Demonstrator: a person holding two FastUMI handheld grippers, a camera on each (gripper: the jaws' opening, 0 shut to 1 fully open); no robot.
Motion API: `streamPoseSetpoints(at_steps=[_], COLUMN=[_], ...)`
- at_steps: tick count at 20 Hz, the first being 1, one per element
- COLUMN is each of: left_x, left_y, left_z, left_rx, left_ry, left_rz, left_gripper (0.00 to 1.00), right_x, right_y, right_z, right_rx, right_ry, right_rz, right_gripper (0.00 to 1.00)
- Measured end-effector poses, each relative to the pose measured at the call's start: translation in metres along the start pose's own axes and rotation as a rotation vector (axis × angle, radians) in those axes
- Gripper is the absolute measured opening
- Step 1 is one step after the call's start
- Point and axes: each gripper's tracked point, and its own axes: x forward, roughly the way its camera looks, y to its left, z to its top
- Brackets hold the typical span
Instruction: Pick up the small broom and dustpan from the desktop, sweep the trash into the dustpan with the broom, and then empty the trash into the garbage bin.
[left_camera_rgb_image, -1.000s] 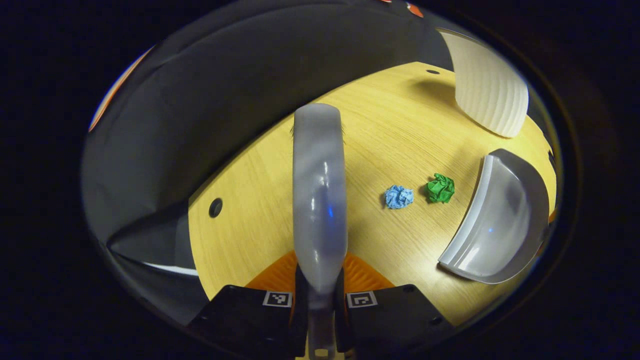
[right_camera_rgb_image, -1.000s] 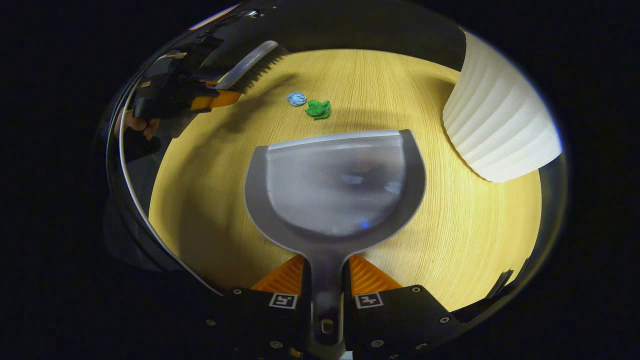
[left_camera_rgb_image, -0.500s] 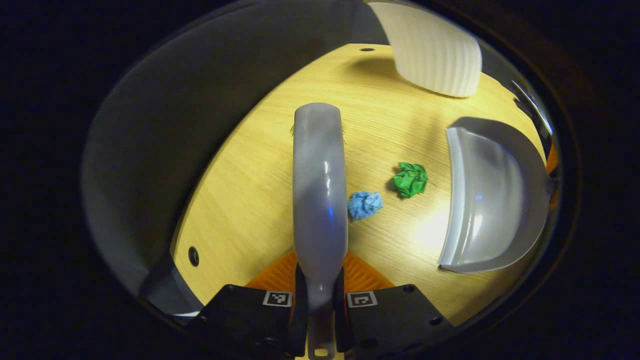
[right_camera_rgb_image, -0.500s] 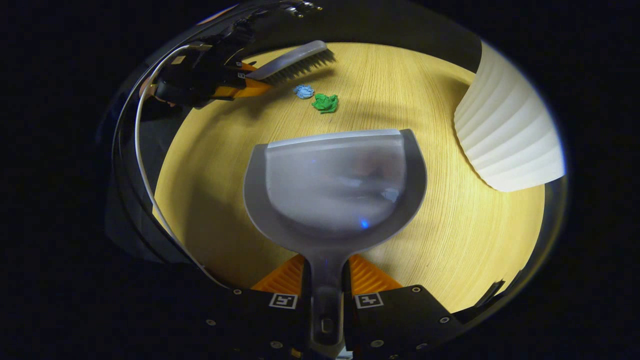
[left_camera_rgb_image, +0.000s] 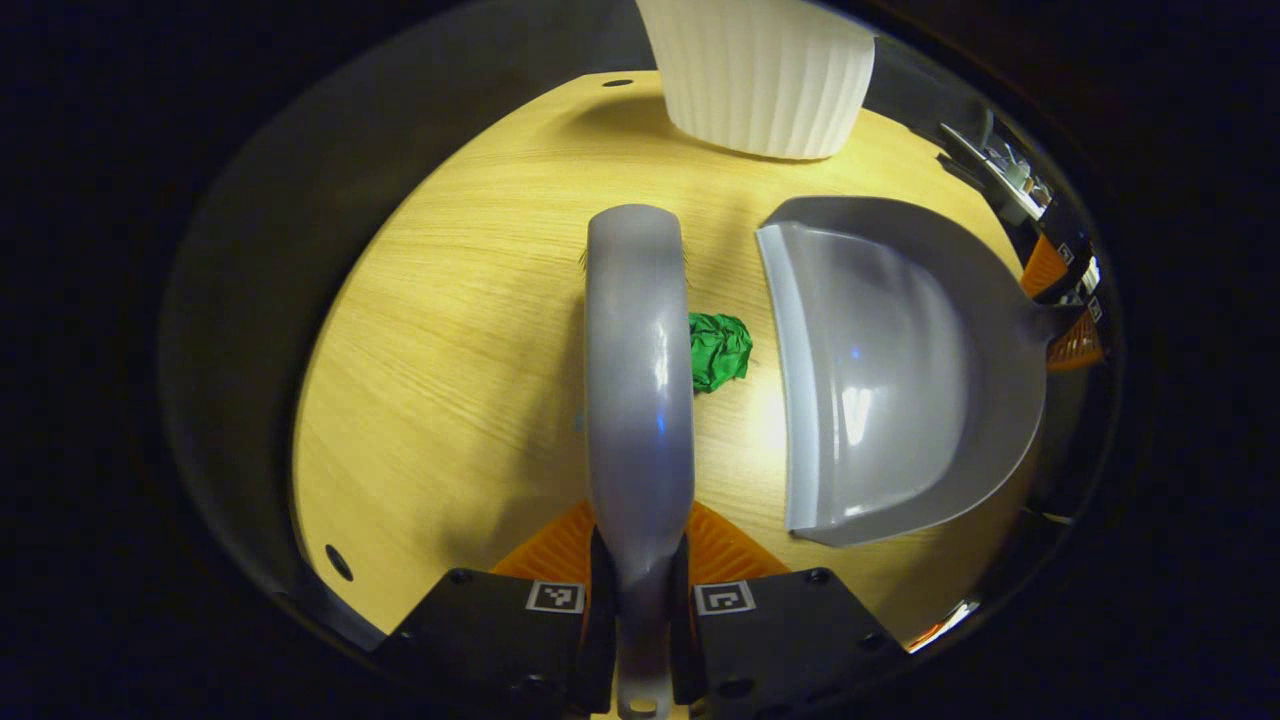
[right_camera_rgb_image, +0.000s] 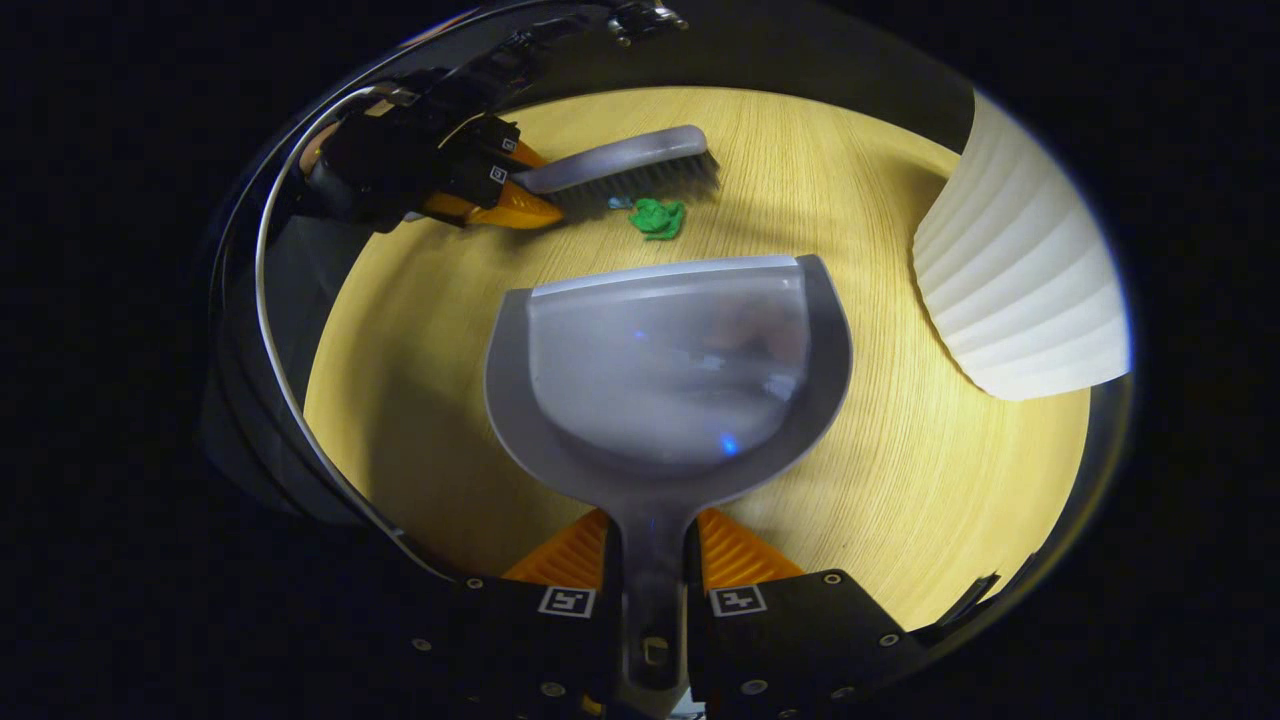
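Between the fingers of the right gripper (right_camera_rgb_image: 652, 560), the handle of the grey plastic dustpan (right_camera_rgb_image: 668, 375) is clamped, and its front edge rests on the light wooden desktop (right_camera_rgb_image: 900, 500). Beyond that edge lies the crumpled green paper ball (right_camera_rgb_image: 657, 217), touching the bristles of the small grey broom (right_camera_rgb_image: 625, 168), which the left gripper (left_camera_rgb_image: 640, 560) grips by its handle. Farthest right stands the white ribbed garbage bin (right_camera_rgb_image: 1020, 290).

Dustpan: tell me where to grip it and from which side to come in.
Grip the dustpan by its narrow handle stub, coming from behind, opposite the straight open lip. The stub is slim enough to fit between two fingers, while the scoop is wide and curved. The right gripper holds it exactly this way, leaving the lip facing the green paper ball and broom.
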Motion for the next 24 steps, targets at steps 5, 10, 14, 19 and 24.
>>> streamPoseSetpoints(at_steps=[5, 10, 14, 19, 24], left_x=[-0.014, -0.031, -0.03, -0.045, -0.041], left_y=[-0.034, -0.058, -0.06, -0.03, -0.002], left_z=[0.011, 0.014, 0.014, 0.01, -0.004], left_rx=[0.005, -0.029, -0.061, -0.152, -0.194], left_ry=[0.007, 0.004, -0.006, -0.024, 0.01], left_rz=[-0.133, -0.21, -0.227, -0.178, -0.08], left_gripper=[0.26, 0.26, 0.26, 0.26, 0.26], right_x=[0.002, 0.005, 0.004, 0.003, 0.005], right_y=[-0.003, -0.004, -0.005, -0.007, -0.008], right_z=[0.006, 0.009, 0.008, 0.003, 0.002], right_rx=[0.007, 0.007, 0.007, 0.005, 0.003], right_ry=[-0.007, -0.003, -0.005, 0.005, 0.008], right_rz=[0.007, 0.008, 0.008, 0.007, 0.001], right_gripper=[0.27, 0.27, 0.27, 0.27, 0.27])
